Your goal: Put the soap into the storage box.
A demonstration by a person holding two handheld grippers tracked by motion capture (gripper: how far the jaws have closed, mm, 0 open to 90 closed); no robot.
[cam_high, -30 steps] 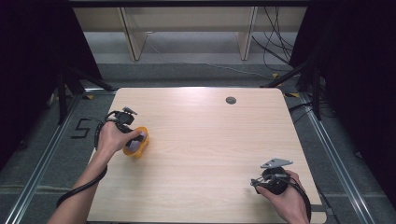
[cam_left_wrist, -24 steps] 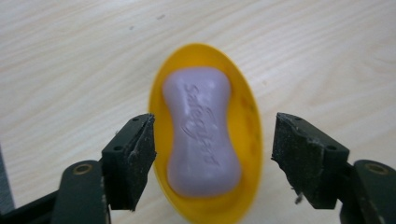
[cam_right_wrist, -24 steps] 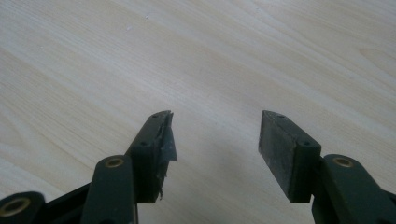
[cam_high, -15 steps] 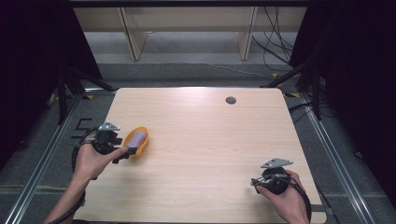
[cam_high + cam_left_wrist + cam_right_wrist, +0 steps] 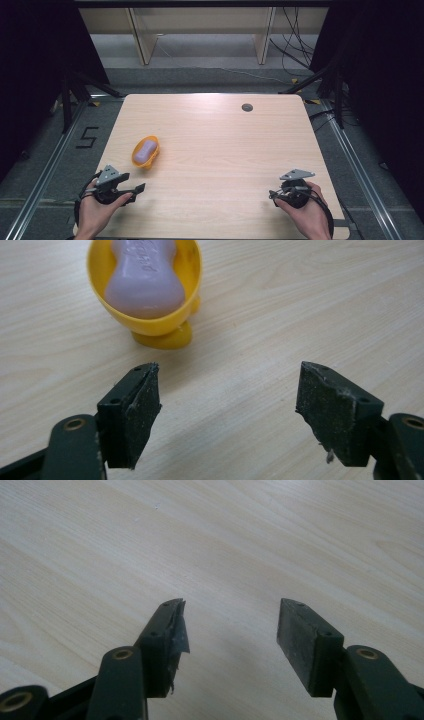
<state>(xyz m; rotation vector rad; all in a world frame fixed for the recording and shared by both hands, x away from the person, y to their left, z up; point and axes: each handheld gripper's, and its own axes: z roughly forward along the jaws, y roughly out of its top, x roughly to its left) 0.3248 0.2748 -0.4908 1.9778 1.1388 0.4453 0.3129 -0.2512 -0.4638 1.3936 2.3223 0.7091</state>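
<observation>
- While a pale purple soap bar [image 5: 145,150] lies inside the yellow dish [image 5: 138,158] on the left half of the table [image 5: 225,150], the left gripper [image 5: 137,188] is held near the table's near-left corner, just short of the dish and apart from it.
- In the left gripper view, the jaws are seen spread wide and empty, with the dish [image 5: 187,290] beyond and a little left of the gap, and the soap [image 5: 145,282] resting in its bowl.
- The right gripper [image 5: 272,194] is held at the near right, well apart from the dish; in the right gripper view its jaws are seen parted, with bare wood between them.
- A miss is judged possible: since the dish is offset from the gap, a straight advance could let one jaw strike the rim.
- The dish stands on small feet, so a push against its side could tip it or slide it across the smooth wood.
- If the dish is tilted, the soap could slip out, being loose in the bowl.
</observation>
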